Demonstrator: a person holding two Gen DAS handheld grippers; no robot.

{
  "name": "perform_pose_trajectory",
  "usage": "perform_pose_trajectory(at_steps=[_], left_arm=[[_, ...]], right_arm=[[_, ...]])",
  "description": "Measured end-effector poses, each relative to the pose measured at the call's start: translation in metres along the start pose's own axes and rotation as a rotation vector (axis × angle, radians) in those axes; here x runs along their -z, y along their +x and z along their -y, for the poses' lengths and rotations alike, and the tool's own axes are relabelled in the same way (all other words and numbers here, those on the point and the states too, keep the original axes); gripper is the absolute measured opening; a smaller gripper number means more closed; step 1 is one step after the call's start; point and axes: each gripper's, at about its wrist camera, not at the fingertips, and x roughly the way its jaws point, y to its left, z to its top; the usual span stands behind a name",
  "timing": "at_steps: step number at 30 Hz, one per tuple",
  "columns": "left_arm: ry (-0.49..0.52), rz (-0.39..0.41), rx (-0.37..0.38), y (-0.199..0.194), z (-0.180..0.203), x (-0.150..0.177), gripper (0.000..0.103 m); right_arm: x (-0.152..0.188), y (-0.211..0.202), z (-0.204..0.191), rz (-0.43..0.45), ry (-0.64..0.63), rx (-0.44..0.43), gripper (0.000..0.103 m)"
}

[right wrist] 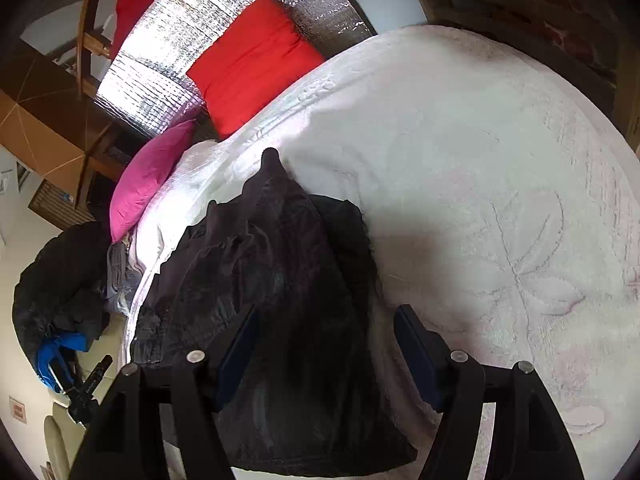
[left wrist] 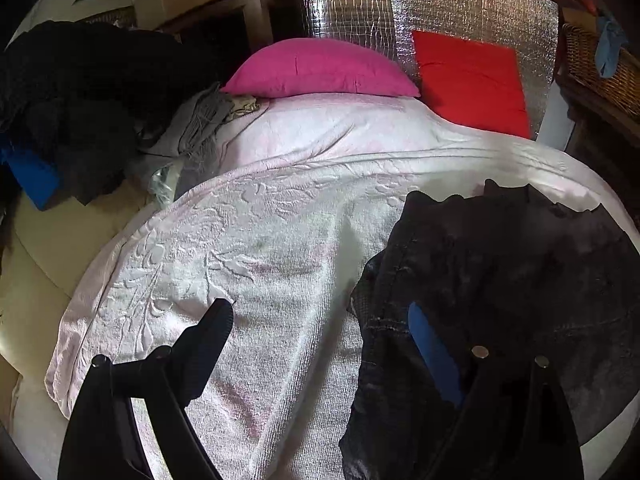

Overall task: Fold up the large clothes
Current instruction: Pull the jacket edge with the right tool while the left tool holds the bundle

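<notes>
Hiding bedspread (right wrist: 480,160): dark garment (right wrist: 280,280), folds indistinct.

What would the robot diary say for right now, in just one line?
step: folding | dark garment: bunched on white bedspread | left gripper: open, empty | right gripper: open, straddling garment

– What's around you?
– Your bed (left wrist: 248,216) wears a pale embossed cover; pink pillow (left wrist: 320,68) and red cushion (left wrist: 472,80) lean on silver foil panels (left wrist: 440,4).
– Sides?
– Wicker basket (left wrist: 600,72) right, wooden furniture (left wrist: 240,8) left.
</notes>
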Motion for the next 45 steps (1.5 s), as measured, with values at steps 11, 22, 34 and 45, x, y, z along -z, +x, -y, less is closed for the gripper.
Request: perform_pose_trajectory(at_steps=[11,22,34,45], left_arm=[[0.070,0.029,-0.032,-0.007,0.016,0.000,0.089],[0.096,0.034,-0.052,-0.009,0.022,0.001,0.089],[-0.090,-0.115,0.159,0.017,-0.002,0.005,0.089],[0.122,-0.119,0.178,0.014,0.072,0.026,0.094]], right_arm=[[-0.001,0.004,-0.002,-0.004,-0.020,0.010,0.073],[0.000,0.000,0.000,0.007,-0.019,0.001,0.073],[-0.001,-0.007,0.003,0.079,0.008,0.002,0.073],[0.018,0.021,-0.059,0.078,-0.155,-0.035,0.058]])
